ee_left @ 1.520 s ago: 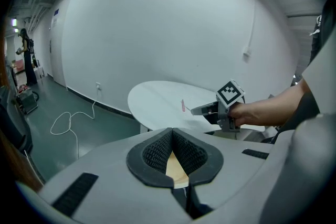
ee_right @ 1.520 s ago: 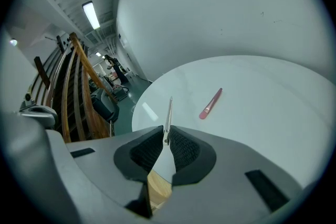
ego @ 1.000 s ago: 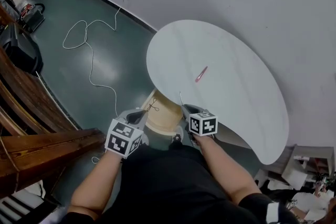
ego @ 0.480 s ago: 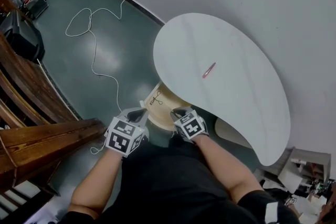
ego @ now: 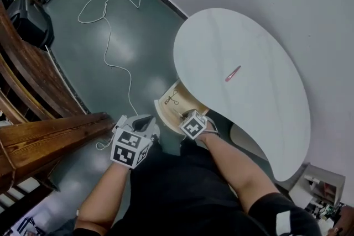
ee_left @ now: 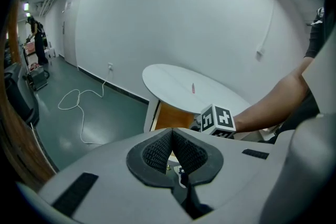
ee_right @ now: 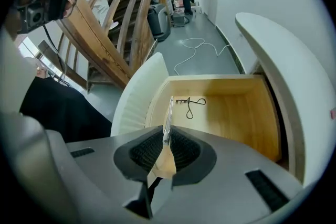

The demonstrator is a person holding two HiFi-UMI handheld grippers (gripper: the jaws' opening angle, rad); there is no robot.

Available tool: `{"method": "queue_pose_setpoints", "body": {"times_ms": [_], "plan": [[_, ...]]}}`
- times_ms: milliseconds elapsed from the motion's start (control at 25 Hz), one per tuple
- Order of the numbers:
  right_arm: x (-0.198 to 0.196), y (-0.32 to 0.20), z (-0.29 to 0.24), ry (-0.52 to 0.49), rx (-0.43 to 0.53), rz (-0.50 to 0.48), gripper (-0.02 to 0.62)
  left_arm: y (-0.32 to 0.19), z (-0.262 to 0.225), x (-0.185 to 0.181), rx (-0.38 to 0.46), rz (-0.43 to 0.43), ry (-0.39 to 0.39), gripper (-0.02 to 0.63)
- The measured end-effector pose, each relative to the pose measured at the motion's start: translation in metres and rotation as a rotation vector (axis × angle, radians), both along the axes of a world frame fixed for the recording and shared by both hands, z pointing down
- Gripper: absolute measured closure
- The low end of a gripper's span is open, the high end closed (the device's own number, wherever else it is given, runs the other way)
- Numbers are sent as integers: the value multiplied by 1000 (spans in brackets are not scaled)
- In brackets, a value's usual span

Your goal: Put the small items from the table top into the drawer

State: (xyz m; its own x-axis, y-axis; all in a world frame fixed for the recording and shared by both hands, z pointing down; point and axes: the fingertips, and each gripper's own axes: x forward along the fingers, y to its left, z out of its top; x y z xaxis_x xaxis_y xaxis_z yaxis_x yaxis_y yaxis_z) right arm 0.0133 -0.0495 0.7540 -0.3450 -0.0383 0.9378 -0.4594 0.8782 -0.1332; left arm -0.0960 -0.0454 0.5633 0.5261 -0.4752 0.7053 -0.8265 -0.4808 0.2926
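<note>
Right gripper [ee_right: 166, 140] pinches a slim metal tool [ee_right: 167, 115] between its pads. The blade pokes out forward over the open drawer [ee_right: 236, 118], and what looks like a pale tan end is seated in the pads. In the head view the right gripper [ego: 185, 117] sits at the near edge of the drawer [ego: 160, 110], which is pulled out from under the counter [ego: 249, 47]. A black looped cord [ee_right: 191, 103] already lies on the drawer bottom, just ahead of the tool tip. Left gripper [ee_left: 172, 136] has its jaws pressed together with nothing between them, and it is held low, off to the left of the drawer and away from it. A pink item [ego: 233, 73] lies alone on the counter, well apart from both grippers. The step in hand looks like the drop-off of the tool. To do it well, carry the tip further in past the white drawer front and lower it close to the wood before spreading the jaws, so the tool lands flat and doesn't bounce or slide. Aim for the bare wood beside the cord, not on top of it. Keep the blade roughly level: it's thin and long, and could tip out over the front if released too near the rim. By the look of it, the pink item is the only pick left after that.
</note>
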Motion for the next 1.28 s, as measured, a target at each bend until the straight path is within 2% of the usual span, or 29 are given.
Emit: {"method": "queue_pose_setpoints", "body": {"times_ms": [480,680,880,1000,1160,1280], "plan": [[-3,-1,62,92,-128,-55,555,24,4,-24,-37,-149,-21,592],[-6,0,70,85,-142,-73,555,28,1,-25,-32,-177,-21,592],[-5,18,70,53,-230,-46,538,31,4,-22,-43,-175,-20,592],[1,15,66,72,-209,-32,538,29,4,-19,-40,-164,-18,592],[-7,21,53,-8,-230,5,540,19,-4,-15,-17,-140,-12,592],[-8,19,36,-49,-212,38,545,8,-13,-11,12,-118,-12,592]]}}
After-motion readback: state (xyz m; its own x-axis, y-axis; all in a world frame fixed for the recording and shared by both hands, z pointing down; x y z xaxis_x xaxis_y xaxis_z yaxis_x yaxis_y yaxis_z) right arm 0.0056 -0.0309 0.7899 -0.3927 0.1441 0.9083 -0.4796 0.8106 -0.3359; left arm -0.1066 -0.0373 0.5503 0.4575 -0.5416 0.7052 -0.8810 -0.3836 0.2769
